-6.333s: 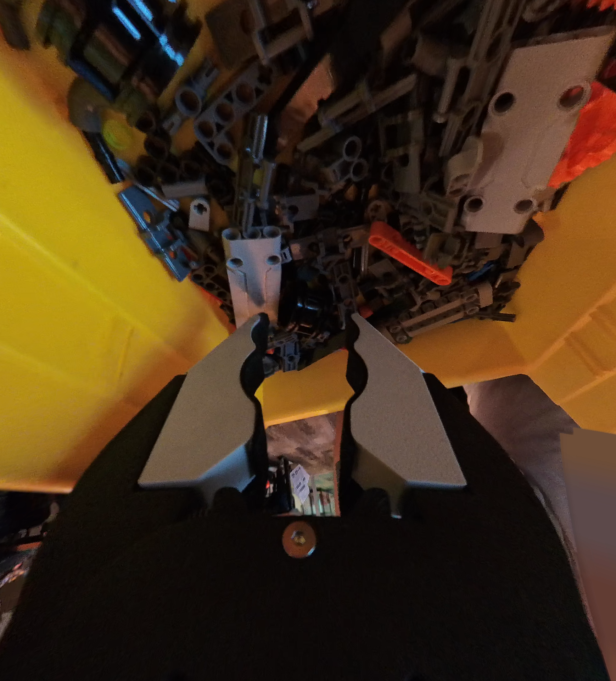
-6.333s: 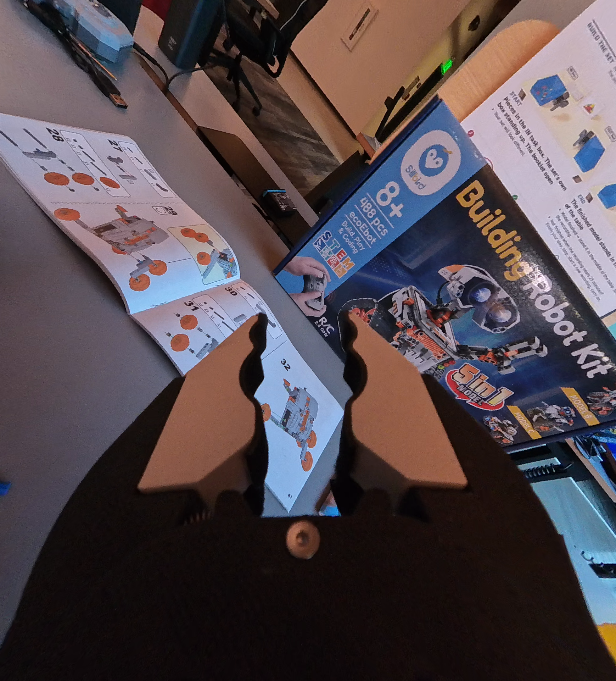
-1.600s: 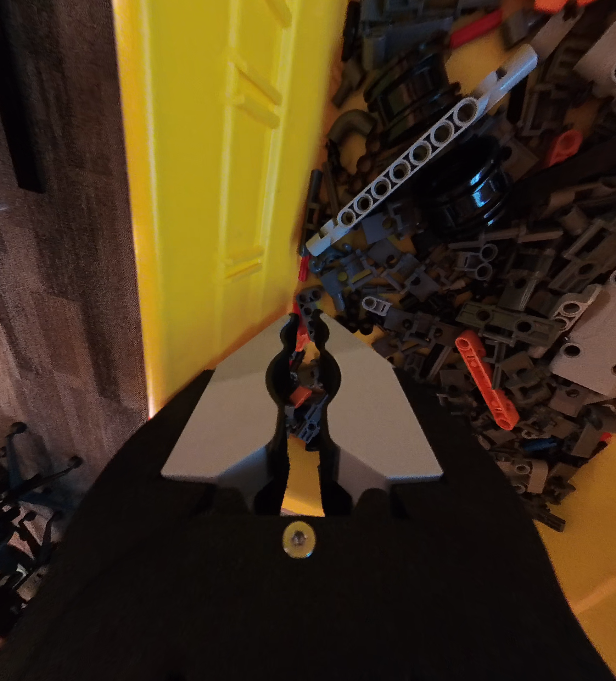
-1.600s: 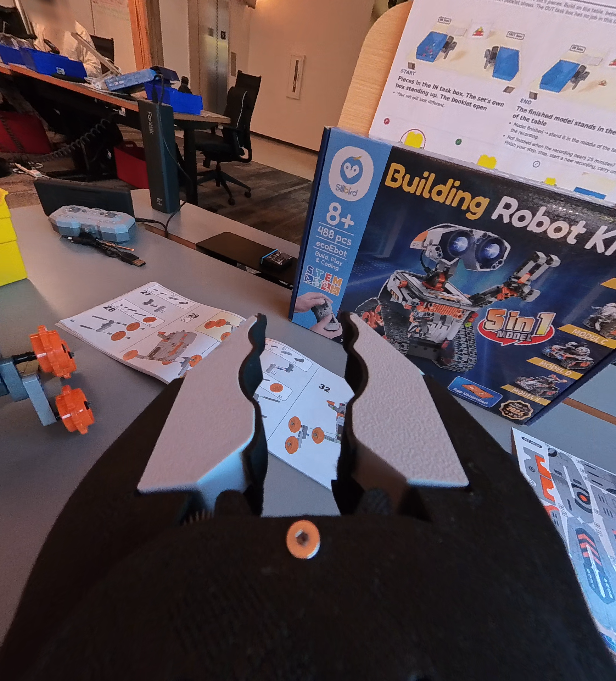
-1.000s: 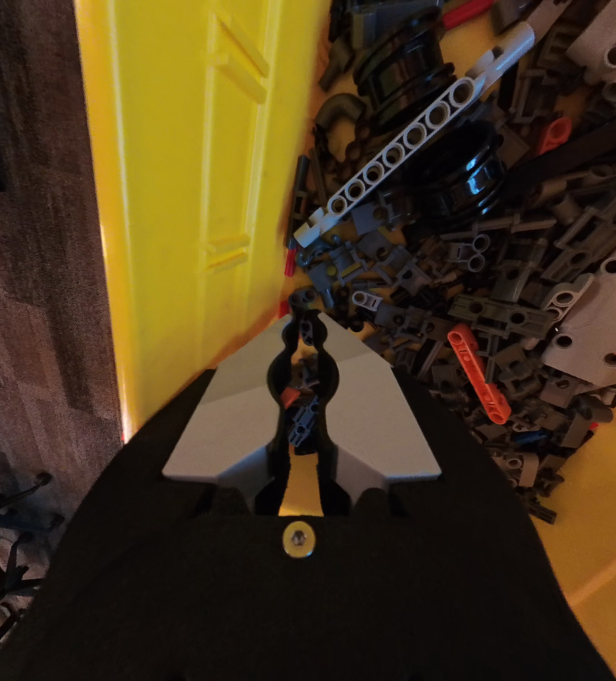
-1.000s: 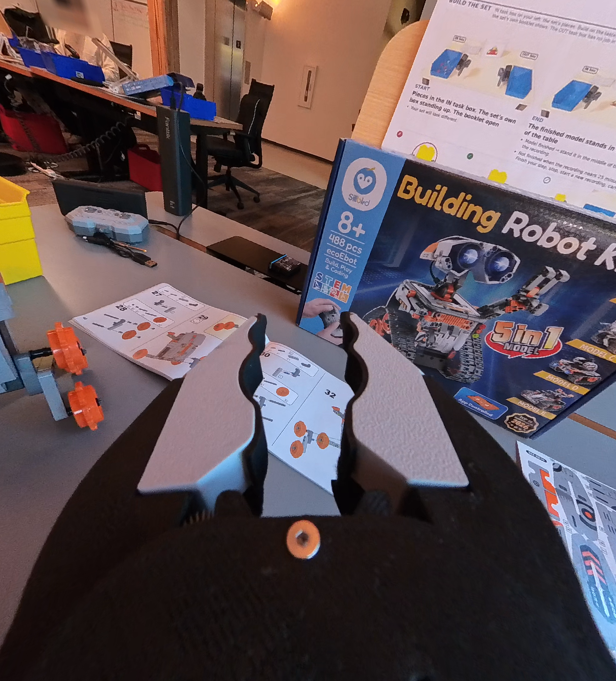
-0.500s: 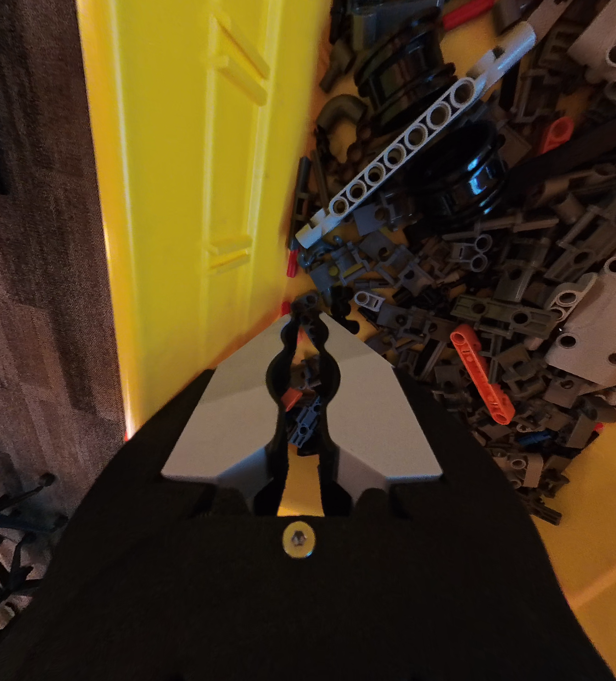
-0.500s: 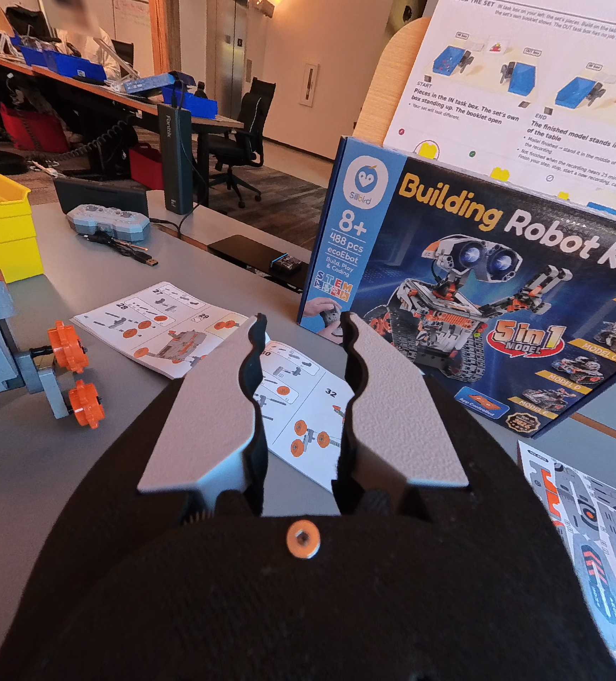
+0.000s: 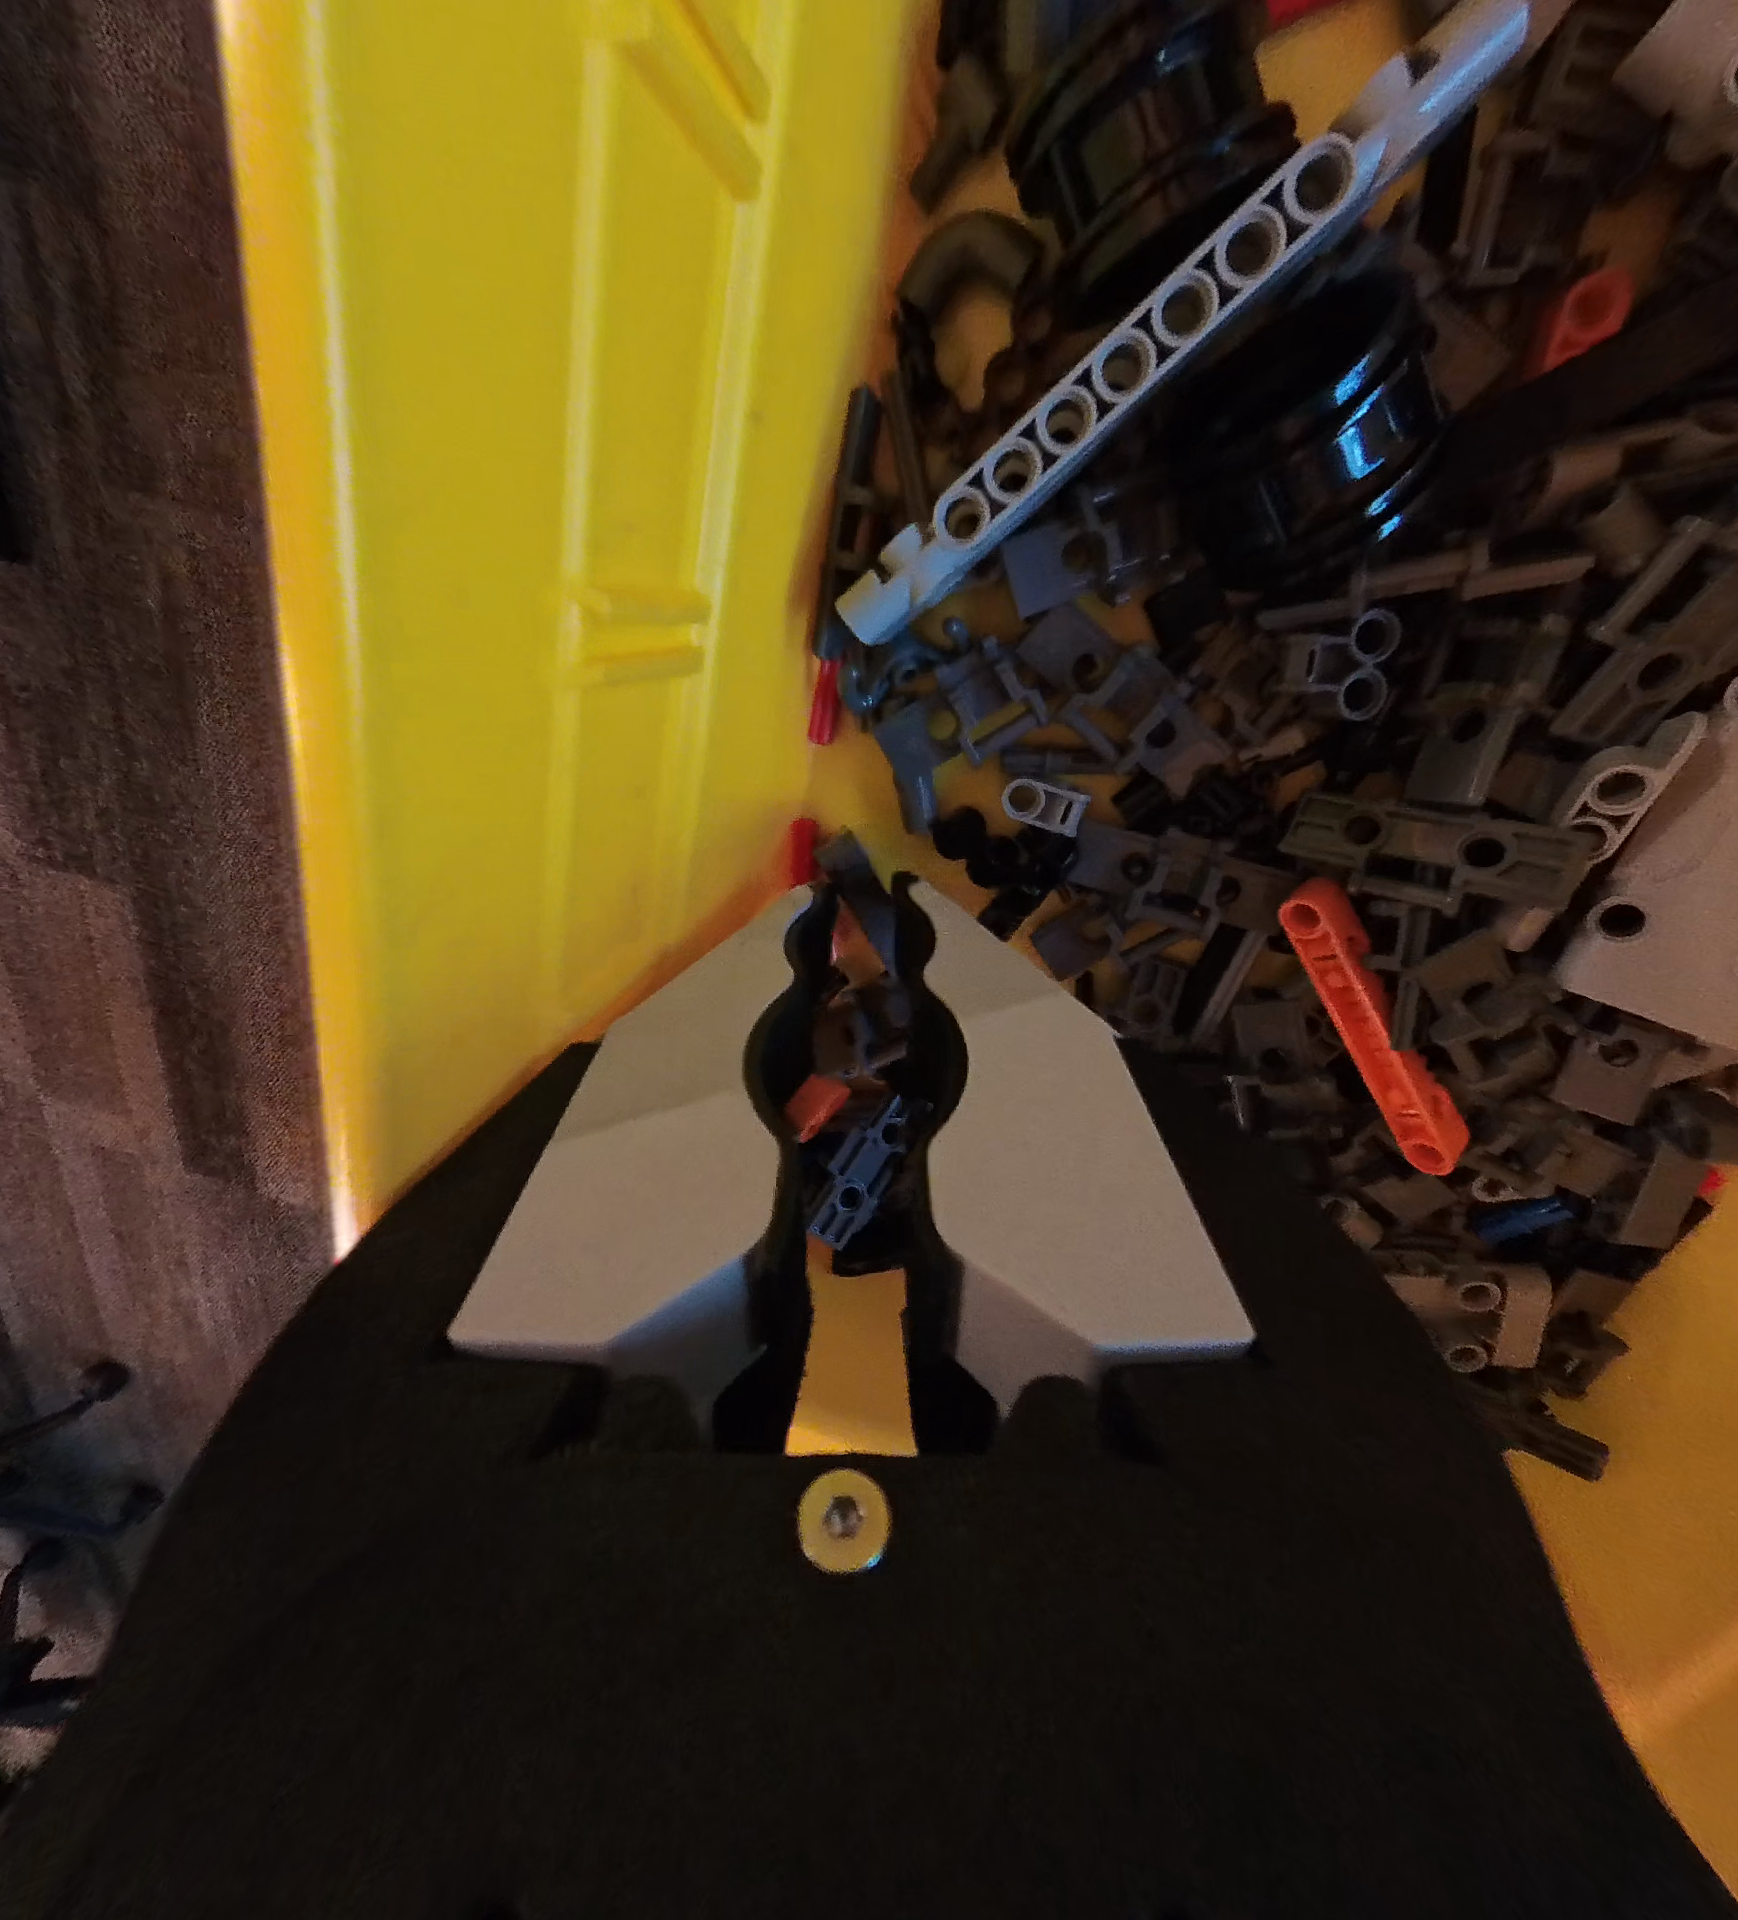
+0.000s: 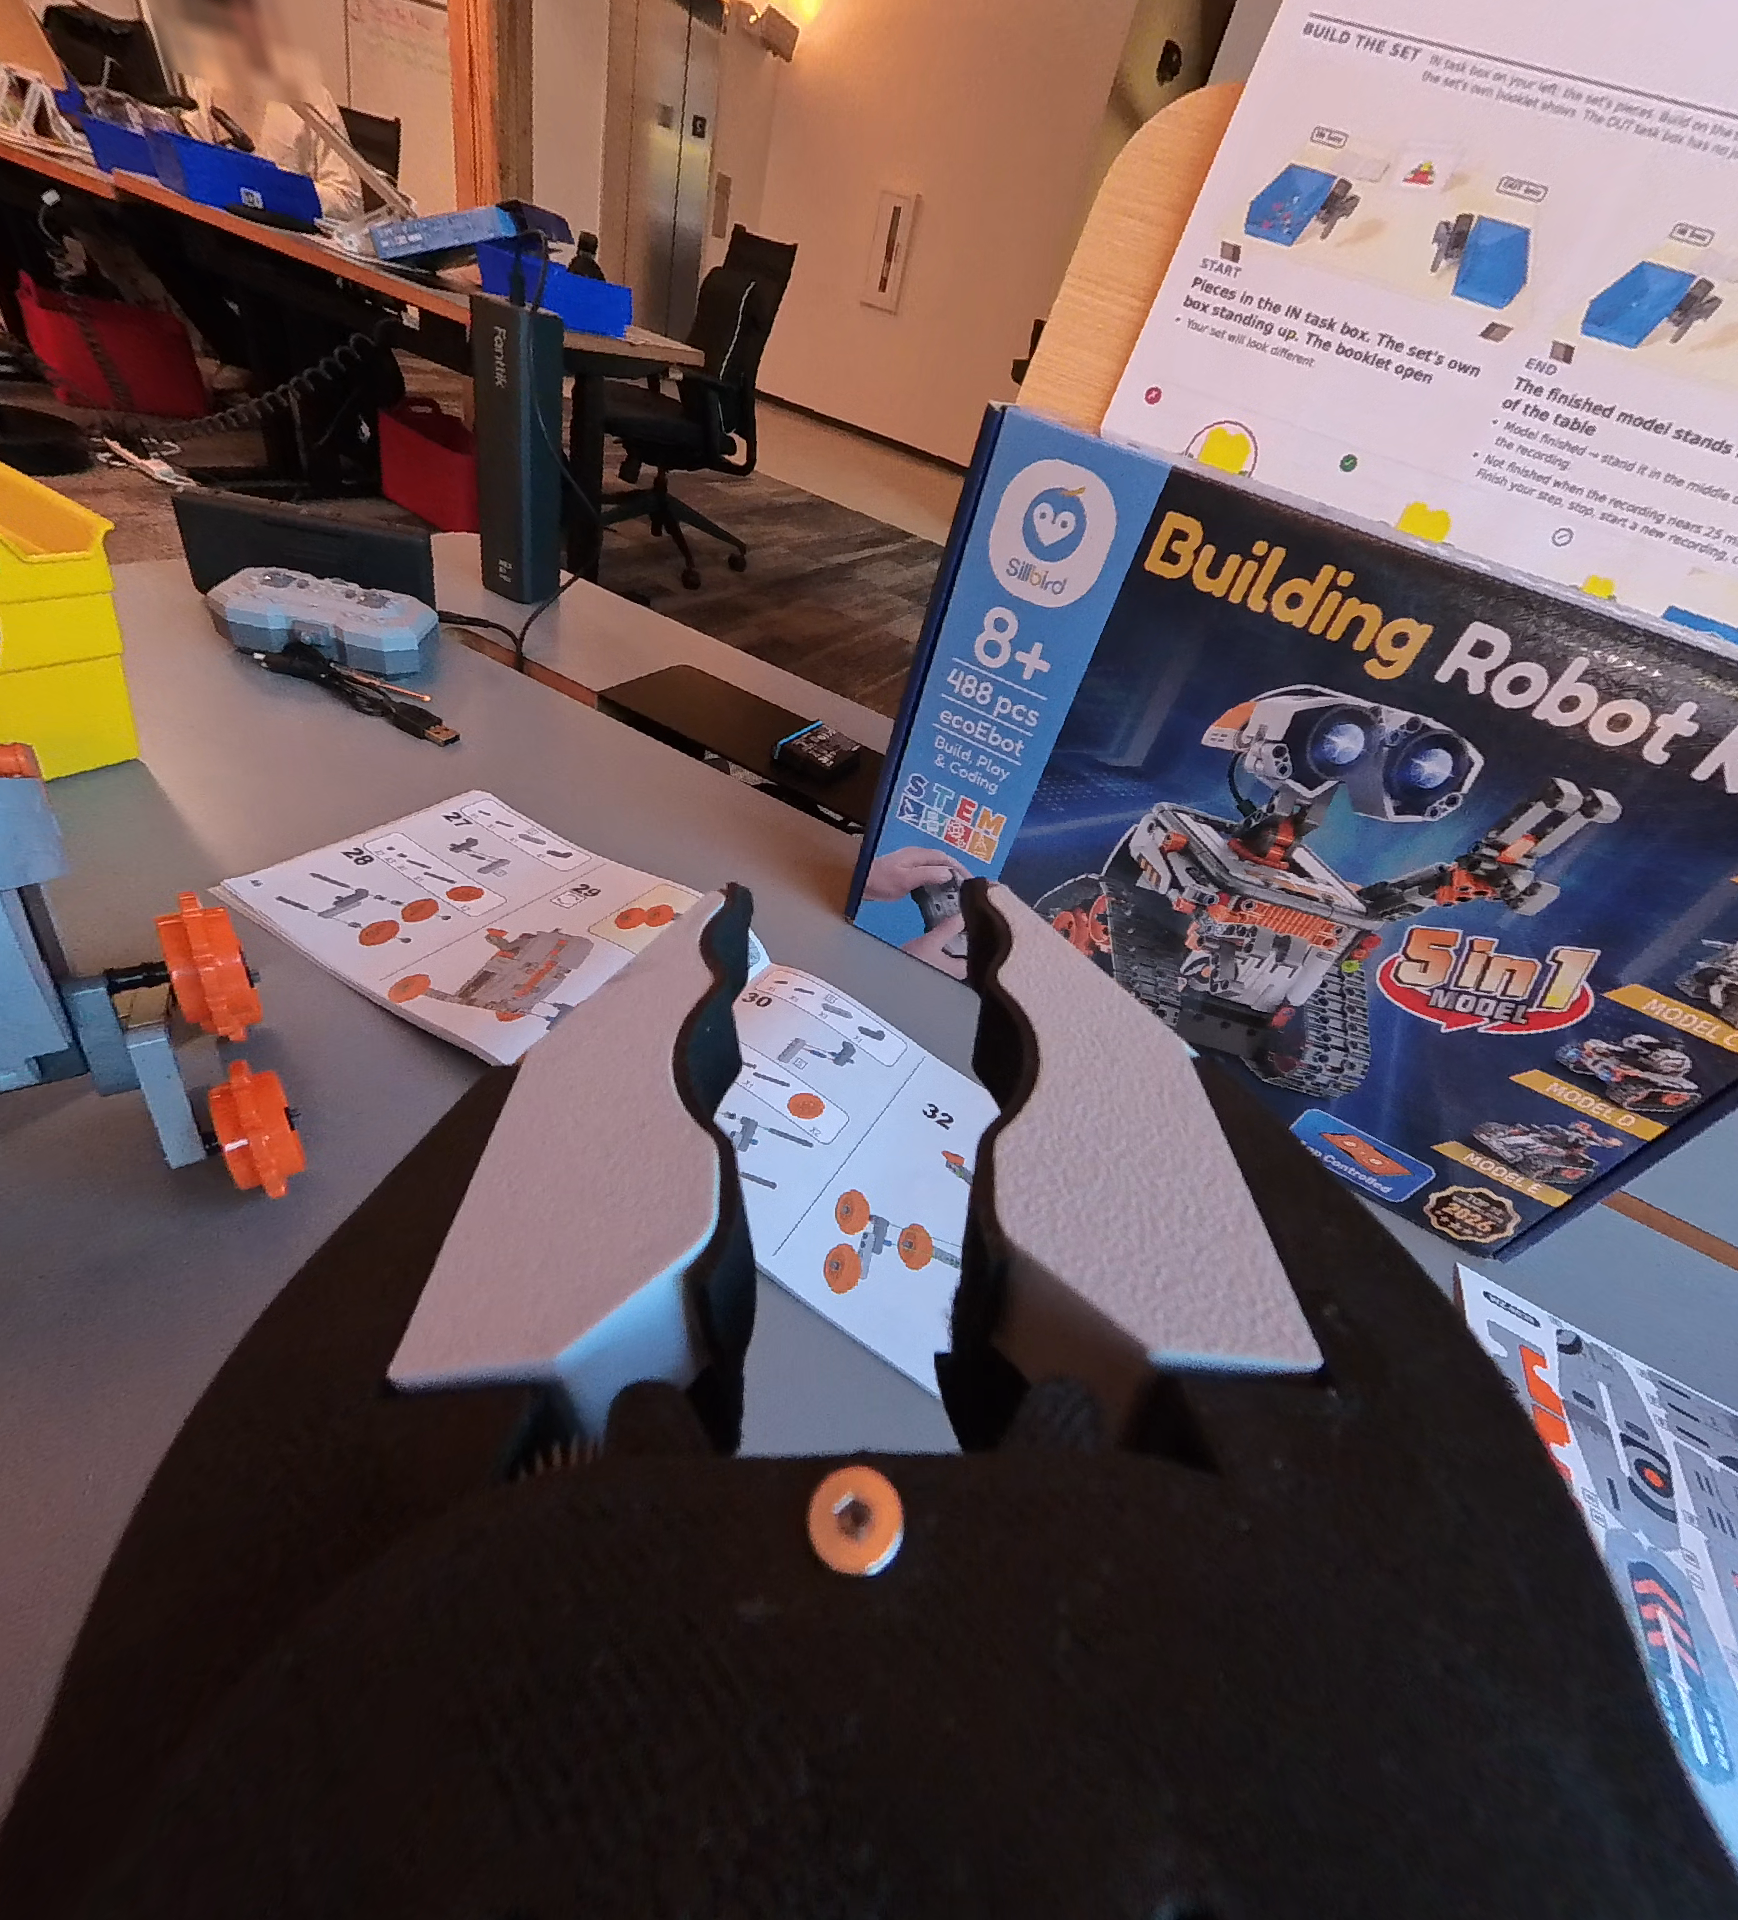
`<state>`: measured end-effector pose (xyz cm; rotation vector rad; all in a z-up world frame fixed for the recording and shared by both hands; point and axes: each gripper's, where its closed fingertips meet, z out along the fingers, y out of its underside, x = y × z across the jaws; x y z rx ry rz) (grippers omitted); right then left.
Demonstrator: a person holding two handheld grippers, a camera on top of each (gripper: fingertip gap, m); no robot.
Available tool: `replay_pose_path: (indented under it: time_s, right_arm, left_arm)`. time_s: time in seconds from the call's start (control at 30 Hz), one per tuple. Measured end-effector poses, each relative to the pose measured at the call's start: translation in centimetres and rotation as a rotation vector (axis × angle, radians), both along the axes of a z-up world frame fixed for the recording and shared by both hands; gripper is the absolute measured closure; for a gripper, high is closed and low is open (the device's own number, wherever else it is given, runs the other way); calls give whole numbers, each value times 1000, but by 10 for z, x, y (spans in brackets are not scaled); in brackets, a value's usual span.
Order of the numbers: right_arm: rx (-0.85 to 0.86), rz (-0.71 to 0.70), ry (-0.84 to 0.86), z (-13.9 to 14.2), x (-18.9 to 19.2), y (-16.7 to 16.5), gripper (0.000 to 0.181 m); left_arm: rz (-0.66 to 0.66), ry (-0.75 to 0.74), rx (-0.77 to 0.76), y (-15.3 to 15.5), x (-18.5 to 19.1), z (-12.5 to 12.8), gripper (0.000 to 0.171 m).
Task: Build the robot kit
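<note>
Left gripper [image 9: 863,896], frame centre, pinches a small grey piece [image 9: 860,883] inside the yellow bin [image 9: 532,520]; right gripper [image 10: 849,914] hangs agape and empty above the booklet [image 10: 844,1143].

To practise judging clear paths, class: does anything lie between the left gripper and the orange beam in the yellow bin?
Yes. The left gripper is shut on a small grey piece at its tips, and loose grey parts lie heaped in the yellow bin between it and the orange beam.
</note>
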<state>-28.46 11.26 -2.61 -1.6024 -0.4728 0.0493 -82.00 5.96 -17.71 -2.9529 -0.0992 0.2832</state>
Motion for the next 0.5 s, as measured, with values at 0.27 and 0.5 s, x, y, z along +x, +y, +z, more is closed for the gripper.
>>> replay_pose_path:
  time_s: [0.27,0.5]
  right_arm:
    - [5,-1,-4,1,0,0,139]
    - [9,1,-9,2,0,-1,139]
  left_arm:
    - [15,-23,-22,-5,0,-2,161]
    - [-1,-6,-39,-5,1,-2,159]
